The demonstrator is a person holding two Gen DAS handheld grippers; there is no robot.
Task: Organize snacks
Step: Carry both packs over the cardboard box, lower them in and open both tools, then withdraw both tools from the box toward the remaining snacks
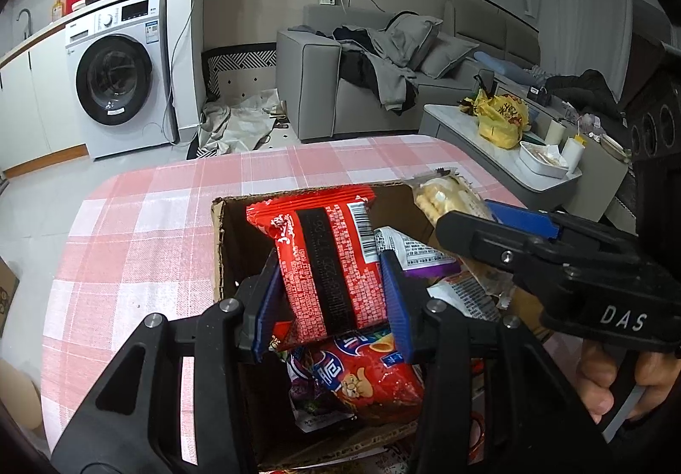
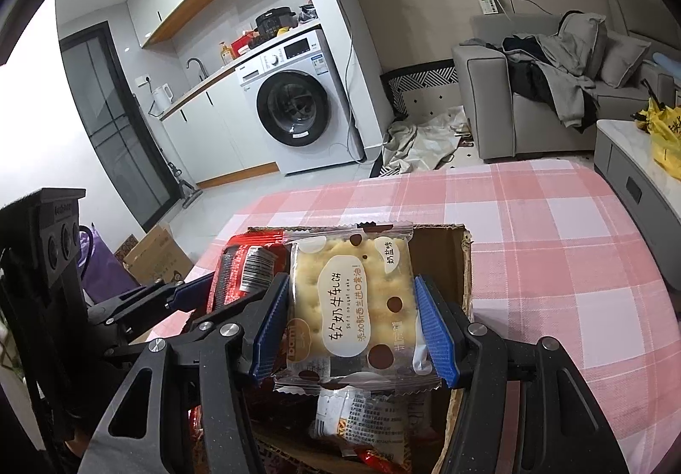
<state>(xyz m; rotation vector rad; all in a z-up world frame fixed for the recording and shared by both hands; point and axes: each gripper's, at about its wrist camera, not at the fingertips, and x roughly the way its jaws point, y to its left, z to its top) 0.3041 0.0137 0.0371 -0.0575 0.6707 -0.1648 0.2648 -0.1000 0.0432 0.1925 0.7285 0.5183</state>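
Observation:
My left gripper (image 1: 330, 303) is shut on a red snack packet (image 1: 323, 257), held upright over an open cardboard box (image 1: 219, 244) on the pink checked table. In the box lie a red snack bag with a cartoon face (image 1: 366, 376) and a purple-and-white packet (image 1: 419, 257). My right gripper (image 2: 353, 329) is shut on a clear cracker packet (image 2: 353, 303) with cream biscuits, also above the box (image 2: 466, 261). In the left wrist view the right gripper (image 1: 502, 231) comes in from the right with the cracker packet (image 1: 447, 197). The red packet (image 2: 242, 274) and left gripper (image 2: 187, 295) show left of the crackers.
The pink checked tablecloth (image 1: 140, 227) covers the table around the box. Beyond the table stand a washing machine (image 1: 119, 73), a grey sofa (image 1: 323, 82) with clothes, and a low table with a yellow bag (image 1: 502, 116). A cardboard carton (image 2: 157, 257) sits on the floor at left.

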